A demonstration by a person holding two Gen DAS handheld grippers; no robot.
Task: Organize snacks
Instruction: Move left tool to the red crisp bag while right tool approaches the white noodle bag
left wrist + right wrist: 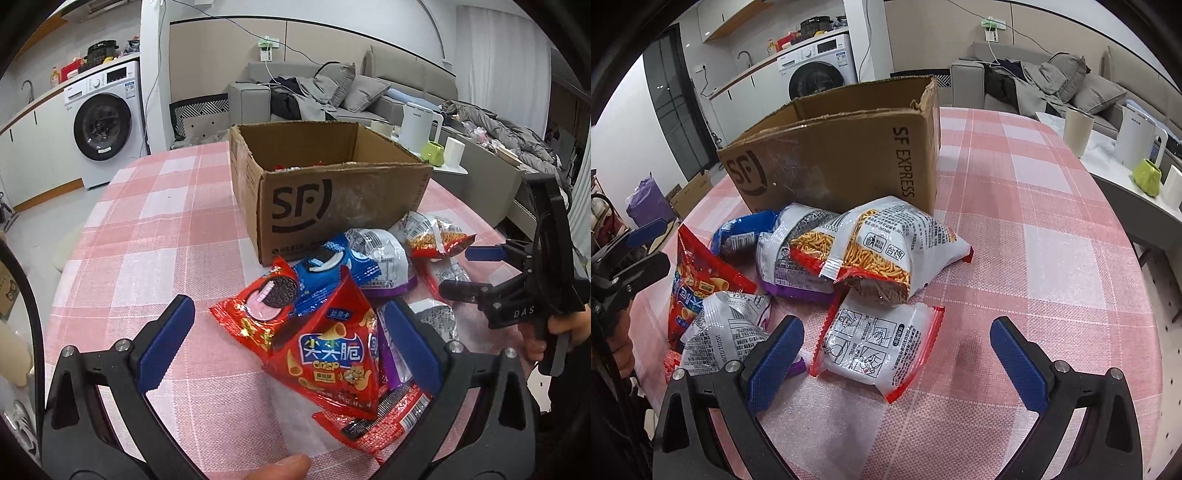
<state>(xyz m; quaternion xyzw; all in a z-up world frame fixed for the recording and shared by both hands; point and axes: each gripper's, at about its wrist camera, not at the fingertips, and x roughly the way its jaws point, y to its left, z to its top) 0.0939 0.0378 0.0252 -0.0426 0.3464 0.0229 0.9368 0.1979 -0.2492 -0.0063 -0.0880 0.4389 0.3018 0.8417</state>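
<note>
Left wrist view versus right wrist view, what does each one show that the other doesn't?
Left only: the red Oreo pack, and snacks inside the box.
Right only: the noodle pack with its red-edged white packet in front.
Both: the SF box, the red crisp bag, the checked tablecloth, and the two open hand-held grippers, left and right.
</note>
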